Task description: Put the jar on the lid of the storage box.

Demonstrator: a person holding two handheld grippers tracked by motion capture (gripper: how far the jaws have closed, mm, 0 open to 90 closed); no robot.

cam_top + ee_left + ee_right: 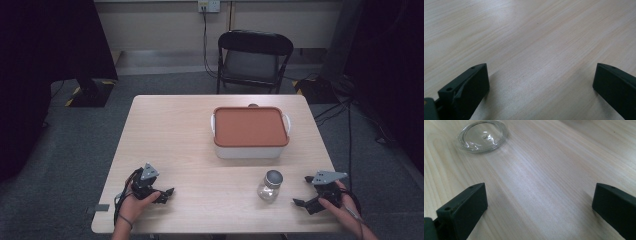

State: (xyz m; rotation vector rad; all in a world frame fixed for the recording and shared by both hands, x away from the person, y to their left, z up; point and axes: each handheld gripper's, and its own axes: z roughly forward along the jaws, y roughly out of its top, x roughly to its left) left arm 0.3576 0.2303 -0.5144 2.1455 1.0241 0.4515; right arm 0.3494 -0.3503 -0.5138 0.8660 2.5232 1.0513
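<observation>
- Left gripper (167,194) parked low over bare table (170,135) near its front left corner, fingers (466,87) spread wide with nothing but wood grain between them, probably waiting its turn
- Right gripper (301,195) low near the front right corner, fingers (464,207) likewise spread and empty, aimed toward the small glass jar (270,186) just beside it, which looks like the next thing to be reached for
- Jar upright on the table between the two hands, nearer the right one, capped with a grey lid (274,176); something pale inside, too small to identify
- White box (250,149) farther back, well apart from the jar, shut under an orange-brown lid (250,126), so contents hidden; handles at both ends
- Jar apart from both grippers and untouched
</observation>
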